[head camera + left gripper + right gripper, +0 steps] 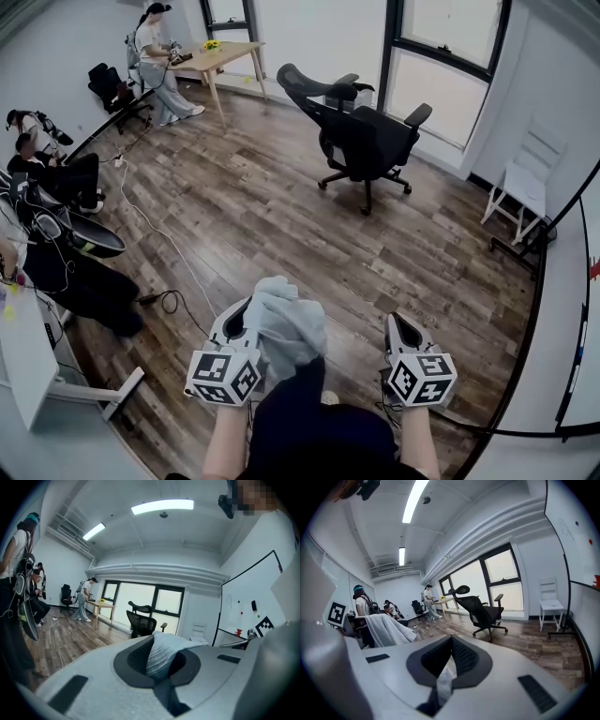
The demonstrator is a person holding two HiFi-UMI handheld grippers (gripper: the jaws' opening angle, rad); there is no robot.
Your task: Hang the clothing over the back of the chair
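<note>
Left gripper view: left claw clenched on clothing. Right gripper view: right claw clenched, tips together. Head view only: open floor before chair.

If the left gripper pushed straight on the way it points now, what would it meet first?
The left gripper is shut on the clothing. Beyond, only open wood floor, then the black office chair roughly in line; likely that first, depth unclear.
</note>
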